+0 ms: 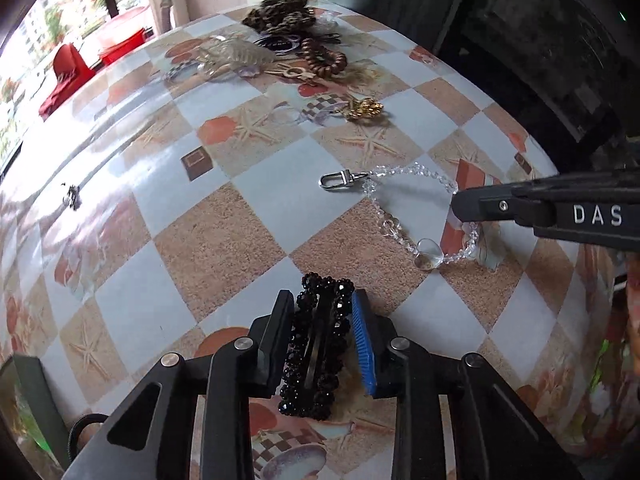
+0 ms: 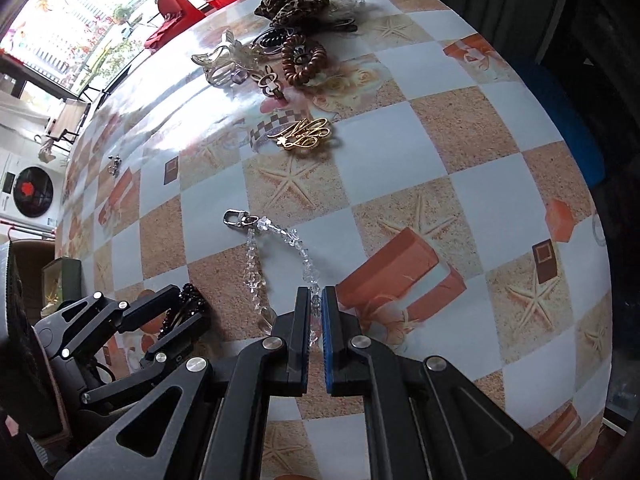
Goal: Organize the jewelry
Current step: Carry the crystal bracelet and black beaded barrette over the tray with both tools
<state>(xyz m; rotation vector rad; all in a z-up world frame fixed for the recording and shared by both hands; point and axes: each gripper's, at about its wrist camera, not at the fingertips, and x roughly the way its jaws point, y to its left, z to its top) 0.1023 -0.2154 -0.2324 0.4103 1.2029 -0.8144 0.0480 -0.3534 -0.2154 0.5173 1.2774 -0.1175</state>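
A black beaded hair clip lies on the chequered tablecloth, and my left gripper is shut on it, a pad pressing each long side. To its right a clear crystal bead chain with a silver clasp loops across the cloth. My right gripper is shut on the near end of that crystal bead chain, with beads showing between its pads. In the left wrist view the right gripper reaches in from the right. In the right wrist view the left gripper stands at the lower left with the black clip.
At the far side lies a heap: a leopard scrunchie, a brown spiral hair tie and a clear claw clip. A gold brooch sits mid-table, and a small dark trinket near the left edge. The table edge curves along the right.
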